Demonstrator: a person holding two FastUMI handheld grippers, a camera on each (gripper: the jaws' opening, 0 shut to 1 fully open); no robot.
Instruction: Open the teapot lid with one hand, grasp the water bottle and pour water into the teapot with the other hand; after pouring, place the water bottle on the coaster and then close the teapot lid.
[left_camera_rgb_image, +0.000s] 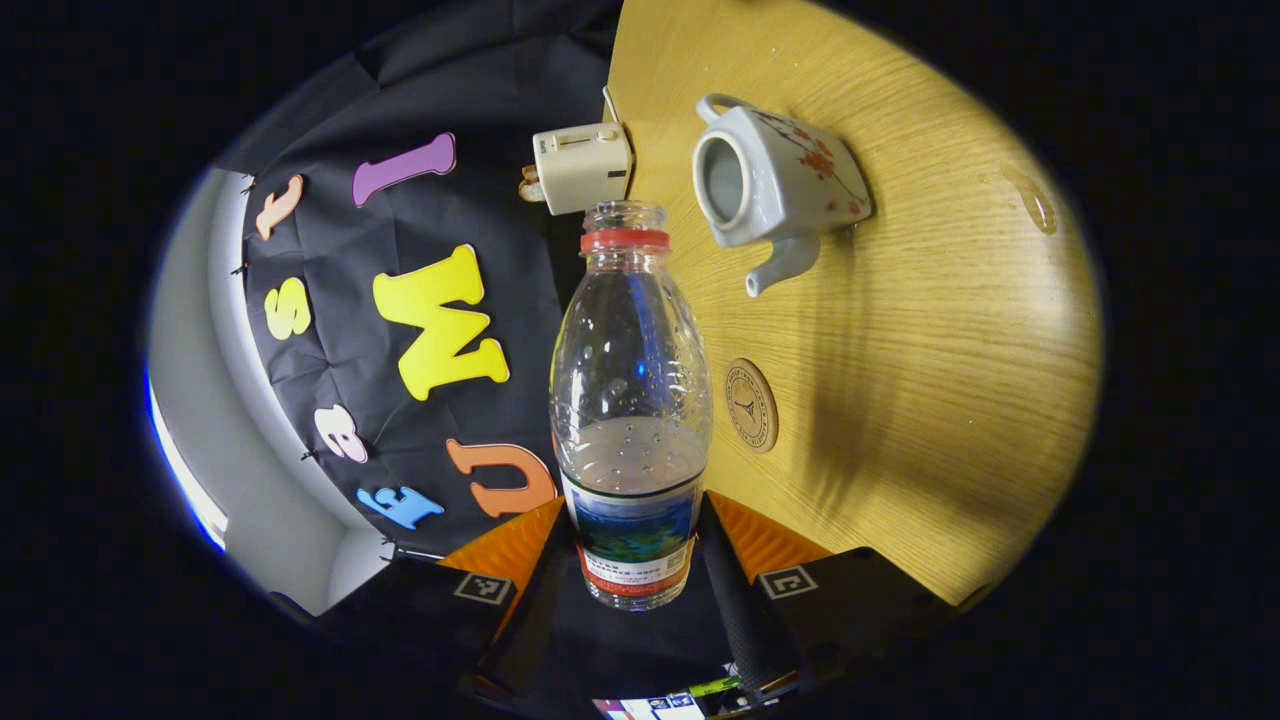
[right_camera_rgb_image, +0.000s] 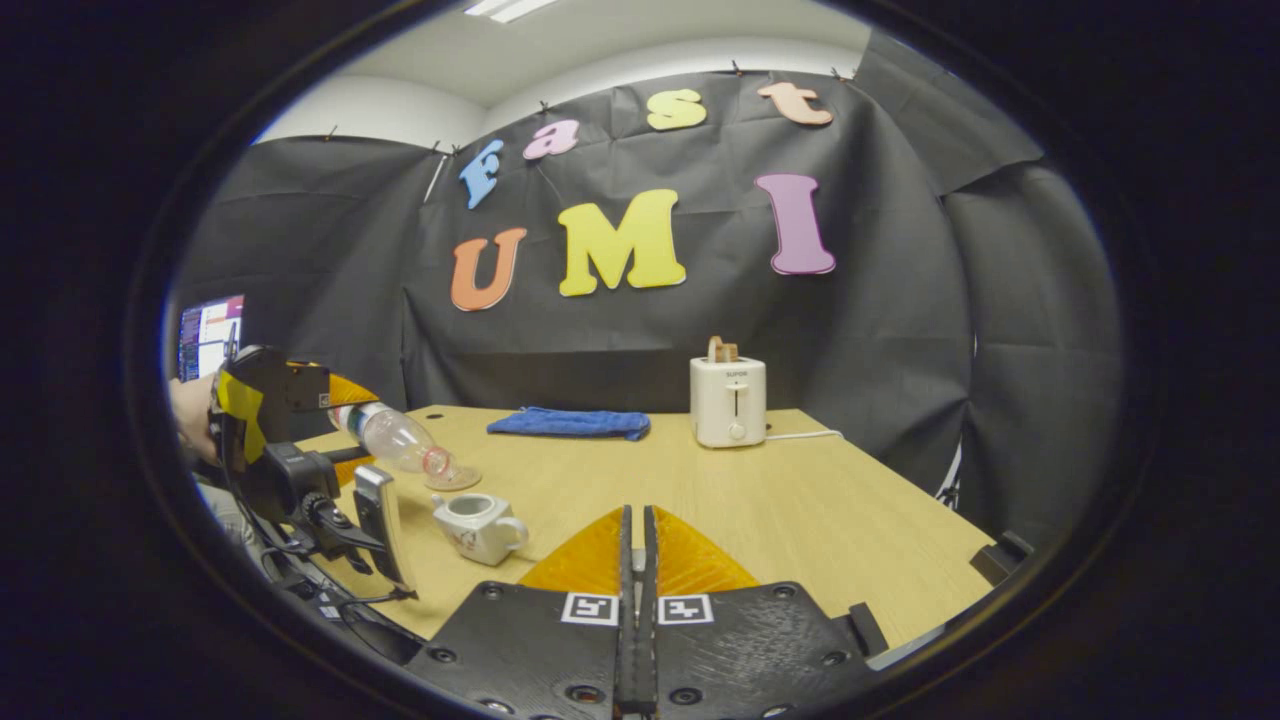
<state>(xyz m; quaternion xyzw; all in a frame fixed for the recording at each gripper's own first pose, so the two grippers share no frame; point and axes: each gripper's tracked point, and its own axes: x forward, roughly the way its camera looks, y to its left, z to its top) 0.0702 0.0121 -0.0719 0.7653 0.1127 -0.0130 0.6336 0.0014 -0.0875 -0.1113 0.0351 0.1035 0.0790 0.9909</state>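
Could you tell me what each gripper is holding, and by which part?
Left gripper clamps the water bottle at its labelled lower body. Right gripper is shut, holding nothing visible.

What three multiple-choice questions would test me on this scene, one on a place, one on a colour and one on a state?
1. Where is the blue cloth?
A. On the floor
B. In a basket
C. On the table, left of the toaster in the right gripper view

2. What colour is the ring on the neck of the water bottle?
A. Green
B. Red
C. Blue

3. What is the state of the teapot?
A. Its top is open, with no lid on it
B. Its lid is on
C. It lies in pieces

Answers: 1 C, the cloth lies on the wood by the booth wall; 2 B, the ring under the bottle's open mouth is red; 3 A, the left gripper view looks into its round opening.
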